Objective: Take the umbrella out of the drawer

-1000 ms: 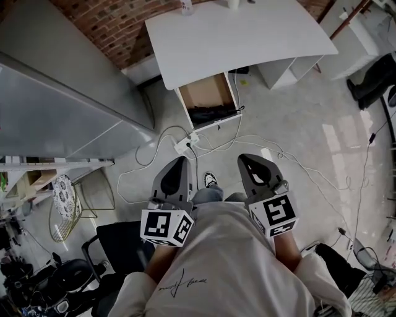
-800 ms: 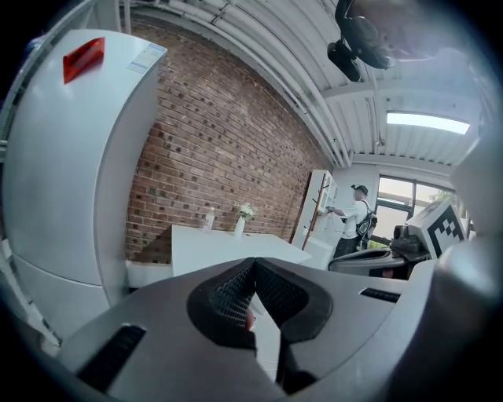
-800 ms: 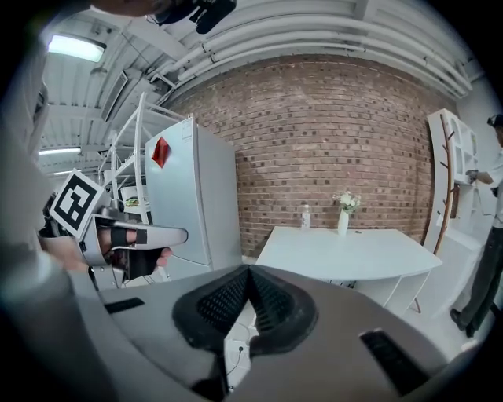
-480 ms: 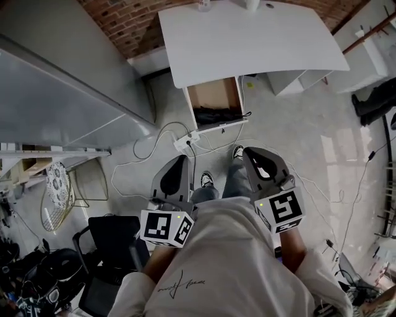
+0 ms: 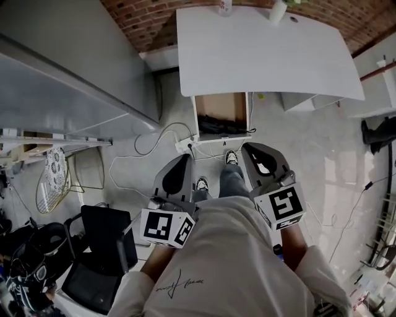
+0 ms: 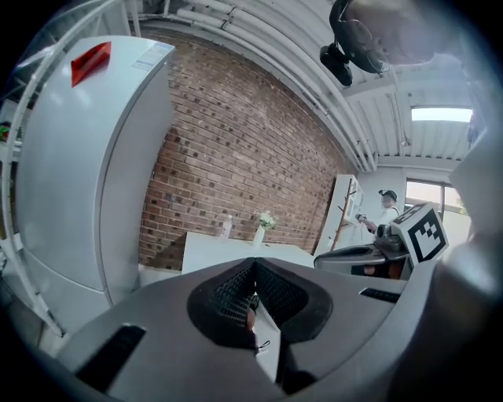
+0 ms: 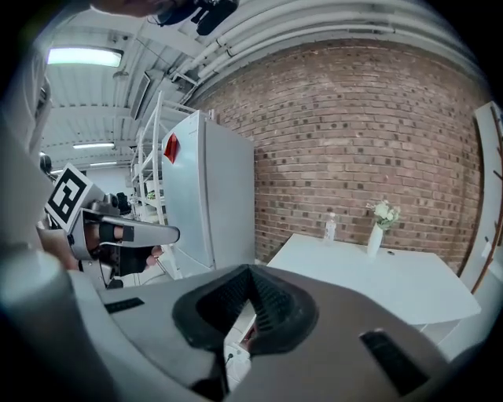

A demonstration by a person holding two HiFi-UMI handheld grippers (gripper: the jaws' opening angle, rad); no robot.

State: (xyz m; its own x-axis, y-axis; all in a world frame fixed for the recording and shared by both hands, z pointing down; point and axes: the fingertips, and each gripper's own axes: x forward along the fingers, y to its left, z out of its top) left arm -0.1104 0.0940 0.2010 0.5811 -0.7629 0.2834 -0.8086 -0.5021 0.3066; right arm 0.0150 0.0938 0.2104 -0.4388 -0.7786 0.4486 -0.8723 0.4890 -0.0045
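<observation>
A dark folded umbrella lies at the front of an open wooden drawer under the white desk. I hold both grippers close to my body, well short of the drawer, pointing towards it. The left gripper is shut with nothing between its jaws, and its tips meet in the left gripper view. My right gripper is also shut and empty, with its tips together in the right gripper view. My shoes stand on the floor just before the drawer.
A bottle and a vase stand at the desk's far edge against a brick wall. A tall white fridge rises on the left. A power strip with cables lies beside the drawer. A black chair is behind left.
The desk and open drawer have come nearer and shifted right in the head view as I walk forward. Both grippers were carried along, still shut.
</observation>
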